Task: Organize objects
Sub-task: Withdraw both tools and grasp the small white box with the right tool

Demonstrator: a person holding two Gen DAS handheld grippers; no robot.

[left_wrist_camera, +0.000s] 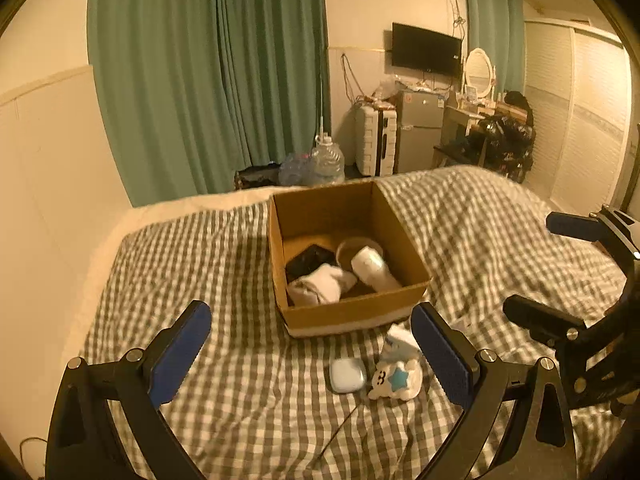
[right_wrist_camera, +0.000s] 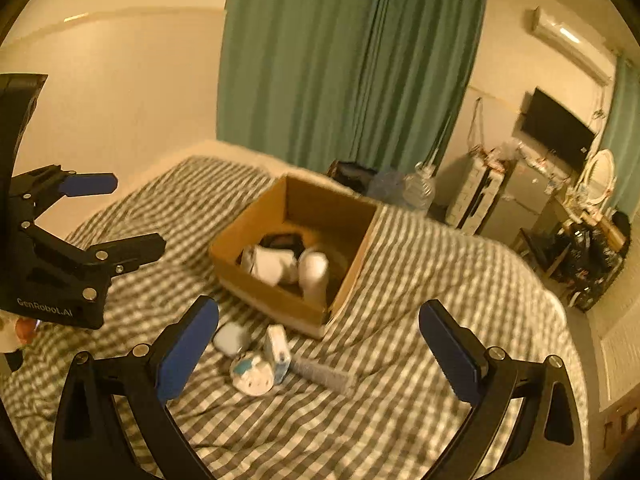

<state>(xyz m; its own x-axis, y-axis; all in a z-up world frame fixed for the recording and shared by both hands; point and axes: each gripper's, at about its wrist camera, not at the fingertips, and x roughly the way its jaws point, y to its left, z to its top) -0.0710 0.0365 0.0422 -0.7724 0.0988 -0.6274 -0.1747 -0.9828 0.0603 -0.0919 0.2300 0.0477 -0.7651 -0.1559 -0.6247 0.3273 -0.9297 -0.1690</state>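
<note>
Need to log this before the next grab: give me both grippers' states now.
Left gripper: open, holding nothing, above the grey-and-white checked bedspread.
Right gripper: open wide, holding nothing.

1. The left gripper (left_wrist_camera: 310, 354) has a black frame: two curved, ribbed arms, each ending in a flat finger.
2. Blue ridged pads (left_wrist_camera: 180, 354) line the inner faces of its fingers.
3. Round silver screws (left_wrist_camera: 134, 355) sit at the joints.
4. The right gripper (right_wrist_camera: 318, 354) is built the same way: black arms, blue pads (right_wrist_camera: 188, 354), silver screws (right_wrist_camera: 140, 350).
5. Seen from the right wrist, the left gripper's side plate bears white lettering, "GenRobot.AI" (right_wrist_camera: 44, 307).
</note>
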